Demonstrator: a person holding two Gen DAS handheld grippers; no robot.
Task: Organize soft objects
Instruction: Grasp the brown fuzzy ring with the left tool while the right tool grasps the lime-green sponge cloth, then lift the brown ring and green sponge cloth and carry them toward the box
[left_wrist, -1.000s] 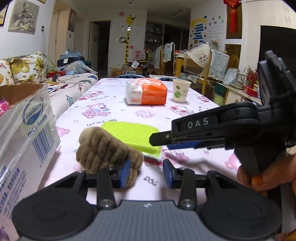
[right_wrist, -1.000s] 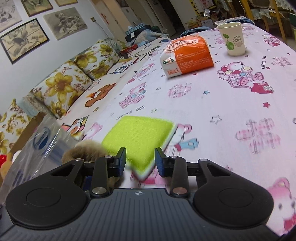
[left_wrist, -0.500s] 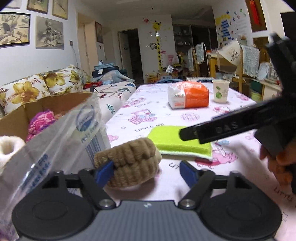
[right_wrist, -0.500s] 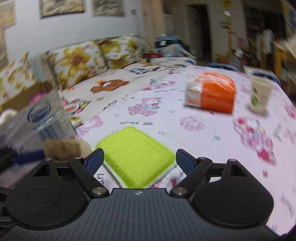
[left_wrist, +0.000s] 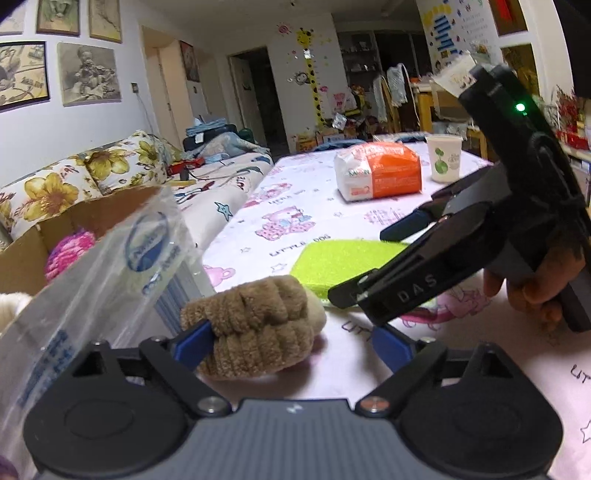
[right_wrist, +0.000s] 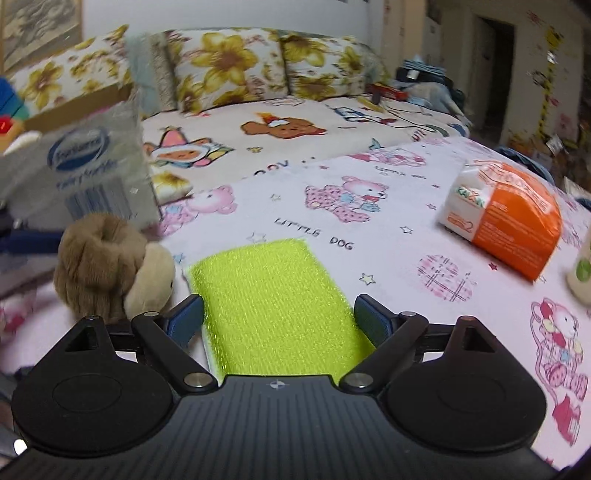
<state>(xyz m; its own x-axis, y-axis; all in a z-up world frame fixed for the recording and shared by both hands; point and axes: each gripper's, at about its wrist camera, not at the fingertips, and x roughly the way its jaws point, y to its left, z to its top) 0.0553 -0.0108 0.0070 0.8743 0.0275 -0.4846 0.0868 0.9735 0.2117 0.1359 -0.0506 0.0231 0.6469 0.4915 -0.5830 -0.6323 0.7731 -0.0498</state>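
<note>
A brown plush toy (left_wrist: 255, 325) lies on the pink tablecloth next to the box. My left gripper (left_wrist: 291, 343) straddles it with jaws opening; the left pad (left_wrist: 194, 341) touches the plush, the right pad stands well clear. Beside it a lime-green sponge (right_wrist: 273, 299) lies flat between the wide-open fingers of my right gripper (right_wrist: 279, 319), neither pad pressing on it. The right wrist view also has the plush (right_wrist: 110, 266) at its left. From the left wrist view, the right gripper (left_wrist: 373, 262) hangs over the sponge (left_wrist: 332, 262), held by a hand (left_wrist: 535, 291).
A cardboard box (left_wrist: 55, 236) under a plastic bag (left_wrist: 122, 280) stands at the left, with a pink pompom (left_wrist: 68, 251) inside. An orange-and-white pack (left_wrist: 380, 171) and a paper cup (left_wrist: 445, 157) stand farther back. A flowered sofa (right_wrist: 229, 74) runs beside the table.
Both grippers went from nearly shut to wide open. The left view swung left toward the box. The right gripper rolled level and now straddles the sponge.
</note>
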